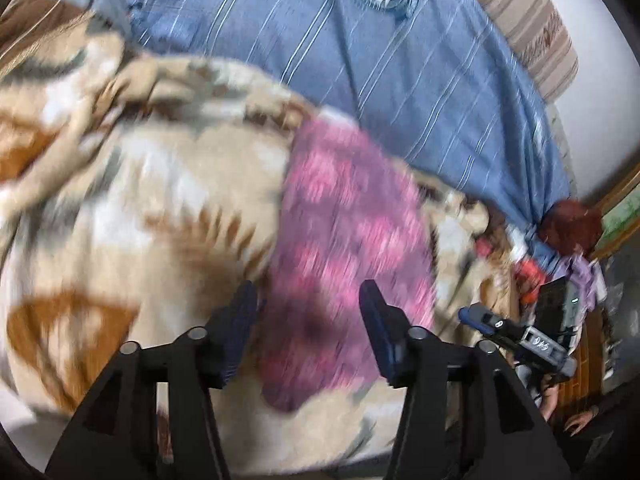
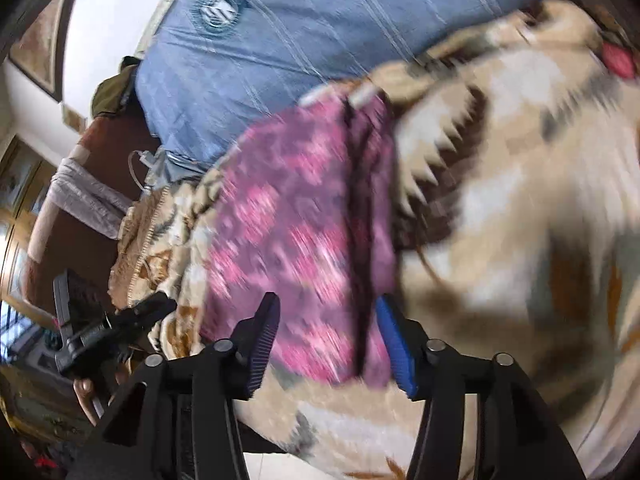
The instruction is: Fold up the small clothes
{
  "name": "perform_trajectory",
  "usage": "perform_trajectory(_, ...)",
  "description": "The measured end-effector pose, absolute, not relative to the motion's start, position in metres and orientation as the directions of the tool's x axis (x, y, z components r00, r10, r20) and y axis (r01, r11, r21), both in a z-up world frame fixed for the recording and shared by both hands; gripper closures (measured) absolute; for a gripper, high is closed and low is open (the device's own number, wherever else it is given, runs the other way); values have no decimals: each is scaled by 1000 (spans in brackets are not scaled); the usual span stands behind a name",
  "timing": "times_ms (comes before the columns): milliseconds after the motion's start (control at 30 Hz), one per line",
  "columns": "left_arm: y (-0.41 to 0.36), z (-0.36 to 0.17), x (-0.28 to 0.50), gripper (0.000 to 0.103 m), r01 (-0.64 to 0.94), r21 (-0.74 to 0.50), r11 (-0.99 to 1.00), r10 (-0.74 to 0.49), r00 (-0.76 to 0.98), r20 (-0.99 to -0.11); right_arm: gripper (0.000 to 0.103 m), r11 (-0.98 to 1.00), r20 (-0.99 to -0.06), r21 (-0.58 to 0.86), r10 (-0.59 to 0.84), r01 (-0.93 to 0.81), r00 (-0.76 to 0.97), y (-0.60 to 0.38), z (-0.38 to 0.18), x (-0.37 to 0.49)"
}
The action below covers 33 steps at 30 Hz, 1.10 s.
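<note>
While I hover both: pink cloth (image 1: 344, 248) lies ahead, lengthwise away on blanket (image 1: 132, 208).
Nearer: about equal, I'd say.
Left tool (image 1: 308, 304): apart, empty.
Right tool (image 2: 326, 314): apart, empty.

Open air lies between my left gripper (image 1: 306, 300) and the folded pink patterned cloth (image 1: 344, 248) beneath; my right gripper (image 2: 326, 312) hangs equally clear; the rumpled beige fleece blanket (image 1: 140, 200) rises leftward; the blue striped pillow (image 1: 360, 60) blocks beyond.

light: soft, even | blur: heavy motion smear, both views | edges: fisheye warp, dark corners
</note>
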<state>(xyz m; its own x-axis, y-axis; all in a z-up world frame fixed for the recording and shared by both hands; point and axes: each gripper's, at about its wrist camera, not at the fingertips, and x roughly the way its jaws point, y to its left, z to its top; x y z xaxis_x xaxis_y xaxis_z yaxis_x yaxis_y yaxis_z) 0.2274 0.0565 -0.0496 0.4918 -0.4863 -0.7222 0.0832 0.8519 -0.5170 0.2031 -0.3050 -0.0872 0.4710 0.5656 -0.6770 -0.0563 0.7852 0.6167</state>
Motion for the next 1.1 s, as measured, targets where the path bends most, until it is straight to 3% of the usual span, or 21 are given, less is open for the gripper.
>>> perform_trajectory(167, 50, -56, 335, 47, 8, -610, 792, -556, 422, -716, 46, 765, -664, 641, 595, -67, 453, -312, -77, 301)
perform_trajectory(300, 41, -100, 397, 47, 14, -713, 701, -663, 378, -646, 46, 771, -701, 637, 572, 12, 425, -325, -106, 368)
perform_trajectory(400, 45, -147, 410, 44, -110, -786, 609, -730, 310, -609, 45, 697, -644, 717, 650, 21, 404, -335, -141, 377)
perform_trajectory(467, 51, -164, 415, 40, -149, -827, 543, -773, 297, -561, 37, 642, -602, 766, 698, 34, 388, -333, -165, 377)
perform_trajectory(533, 50, -167, 419, 40, -169, -841, 513, -784, 305, -540, 37, 624, -589, 781, 715, 37, 376, -326, -169, 381)
perform_trajectory(633, 38, -161, 419, 40, -100, -797, 596, -742, 310, -594, 35, 600, -562, 800, 748, 3, 354, -317, -168, 387)
perform_trajectory(700, 33, -156, 412, 53, -81, -774, 628, -717, 325, -616, 45, 623, -586, 782, 730, 12, 352, -314, -175, 387)
perform_trajectory(767, 32, -142, 407, 65, -37, -762, 647, -705, 351, -616, 70, 651, -615, 758, 703, 24, 356, -314, -175, 386)
perform_trajectory(833, 34, -126, 403, 76, 9, -764, 645, -704, 395, -590, 79, 635, -595, 772, 707, 25, 382, -319, -168, 382)
perform_trajectory(900, 32, -105, 397, 78, 68, -737, 672, -680, 449, -579, 80, 684, -605, 728, 668, -38, 433, -317, -141, 376)
perform_trajectory(1033, 9, -99, 396, 92, 103, -456, 884, -436, 531, -726, 81, 819, -692, 565, 536, -99, 485, -298, -118, 373)
perform_trajectory(1100, 9, -114, 402, 92, 83, -460, 884, -437, 496, -750, 81, 881, -759, 464, 452, -98, 470, -284, -135, 377)
